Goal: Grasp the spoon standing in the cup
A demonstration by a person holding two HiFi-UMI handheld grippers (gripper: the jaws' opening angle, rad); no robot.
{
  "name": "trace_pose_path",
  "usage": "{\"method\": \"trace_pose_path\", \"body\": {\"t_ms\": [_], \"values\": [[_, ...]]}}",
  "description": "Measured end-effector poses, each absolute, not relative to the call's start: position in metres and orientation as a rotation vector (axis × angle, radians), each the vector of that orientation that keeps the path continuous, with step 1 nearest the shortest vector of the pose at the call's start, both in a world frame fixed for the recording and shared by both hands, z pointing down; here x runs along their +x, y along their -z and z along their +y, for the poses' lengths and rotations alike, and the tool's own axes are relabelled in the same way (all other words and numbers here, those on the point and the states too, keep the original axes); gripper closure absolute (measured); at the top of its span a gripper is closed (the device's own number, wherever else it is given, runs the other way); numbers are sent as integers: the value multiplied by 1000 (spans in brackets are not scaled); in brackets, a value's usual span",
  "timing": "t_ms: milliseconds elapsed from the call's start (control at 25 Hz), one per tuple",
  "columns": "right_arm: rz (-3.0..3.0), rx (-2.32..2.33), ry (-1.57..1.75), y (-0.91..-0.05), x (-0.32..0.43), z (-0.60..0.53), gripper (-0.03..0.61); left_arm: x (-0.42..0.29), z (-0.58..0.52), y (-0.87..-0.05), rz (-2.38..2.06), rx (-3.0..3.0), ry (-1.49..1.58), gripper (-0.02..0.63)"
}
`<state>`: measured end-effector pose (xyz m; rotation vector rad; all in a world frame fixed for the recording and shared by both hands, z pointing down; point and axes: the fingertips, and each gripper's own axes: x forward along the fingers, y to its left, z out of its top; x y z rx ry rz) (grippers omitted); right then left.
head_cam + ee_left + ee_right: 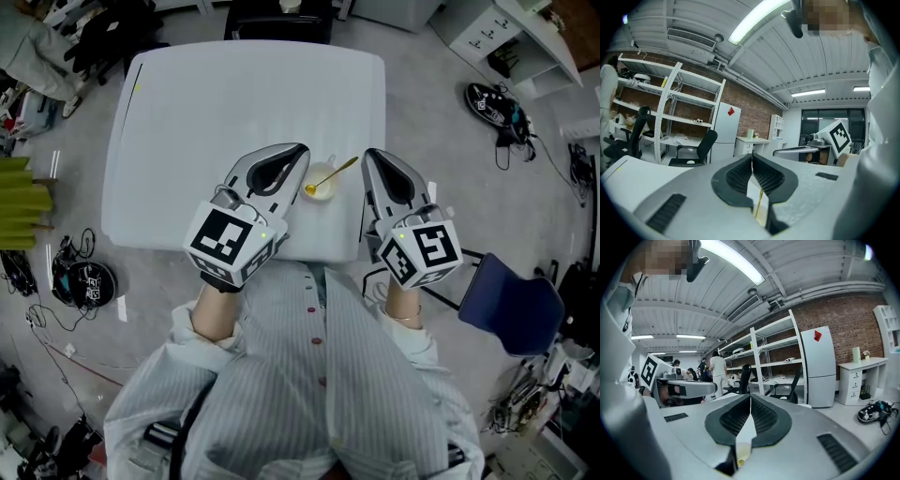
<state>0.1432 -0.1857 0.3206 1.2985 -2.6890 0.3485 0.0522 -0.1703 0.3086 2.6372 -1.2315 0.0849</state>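
Seen from my remote station, both hand-held grippers hovered over the near edge of a white rectangular table (187,141), flanking a small white cup (324,193). The cup stood close to the table's front edge, with a gold-coloured metal spoon (339,171) in it, bowl down and handle leaning out toward the right.

The left gripper (300,150) had its jaws pressed fully together with nothing between the pads. Its grey body sat just beside the cup's left side. The right gripper (368,153) was likewise closed tight and empty-handed, its tip near the end of the spoon's handle but apart from it. Each gripper's own camera caught only a sliver of the cup and the spoon through the slot below its meeting pads.

My operator's pinstriped shirt (309,375) filled the foreground. A dark blue chair (511,302) stood off the table's right corner, and dark gear trailing cables (494,103) lay on the floor. White metal shelving (778,357) and a white refrigerator (818,366) lined the brick wall.
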Motion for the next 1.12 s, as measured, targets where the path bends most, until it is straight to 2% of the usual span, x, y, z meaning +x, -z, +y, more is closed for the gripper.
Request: {"method": "trace_pose_path", "body": {"t_ms": [1120], "values": [[-2584,1388,-474,-360,136,-185,566,50,-175,-356,-1062,2630,-154,600]]}}
